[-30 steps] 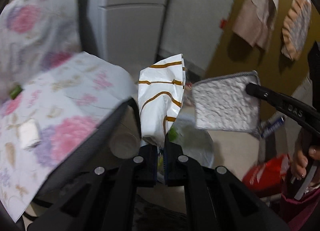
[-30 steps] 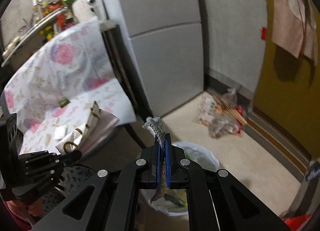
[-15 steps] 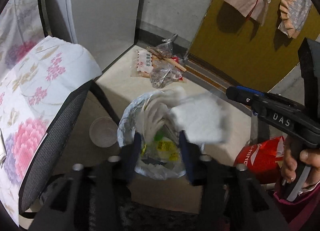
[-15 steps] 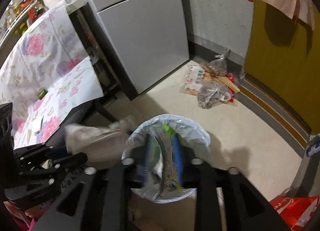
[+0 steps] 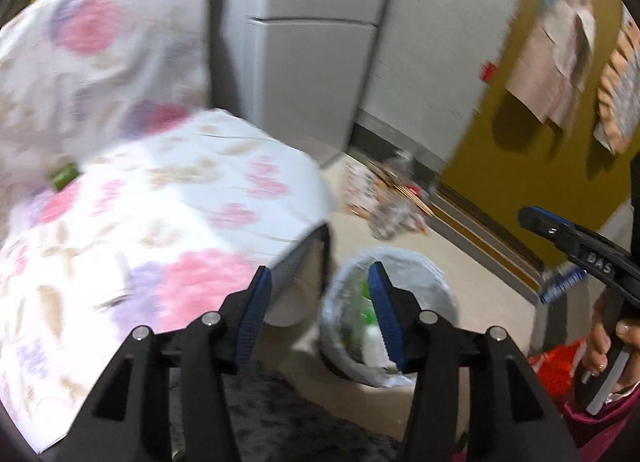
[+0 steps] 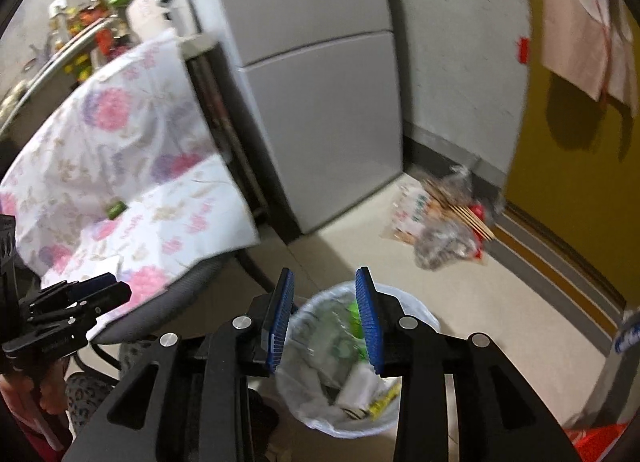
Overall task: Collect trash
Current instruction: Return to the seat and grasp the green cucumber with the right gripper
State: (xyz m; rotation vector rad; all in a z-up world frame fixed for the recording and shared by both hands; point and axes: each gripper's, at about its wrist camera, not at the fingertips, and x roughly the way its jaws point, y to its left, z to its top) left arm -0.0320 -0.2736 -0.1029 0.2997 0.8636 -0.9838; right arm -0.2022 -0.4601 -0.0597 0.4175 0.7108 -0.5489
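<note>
A round trash bin (image 6: 416, 312) lined with a clear bag stands on the floor and holds crumpled white and green trash (image 6: 356, 382). It also shows in the left wrist view (image 5: 432, 282). My right gripper (image 6: 325, 282) is open and empty above the bin's near rim. My left gripper (image 5: 320, 282) is open and empty, above the gap between the chair and the bin. A small green item (image 5: 64, 175) lies on the floral cloth; it also shows in the right wrist view (image 6: 116, 209).
A chair draped in a floral cloth (image 5: 168, 214) stands left of the bin. A grey cabinet (image 6: 320, 102) is behind. Bagged litter (image 6: 444, 222) lies on the floor by the yellow wall (image 6: 580, 190). A red bag (image 5: 560, 358) sits at the right.
Both grippers opened and dropped their loads, the striped bag and the cloth, into the bin. Both have since tilted up and back, empty.
</note>
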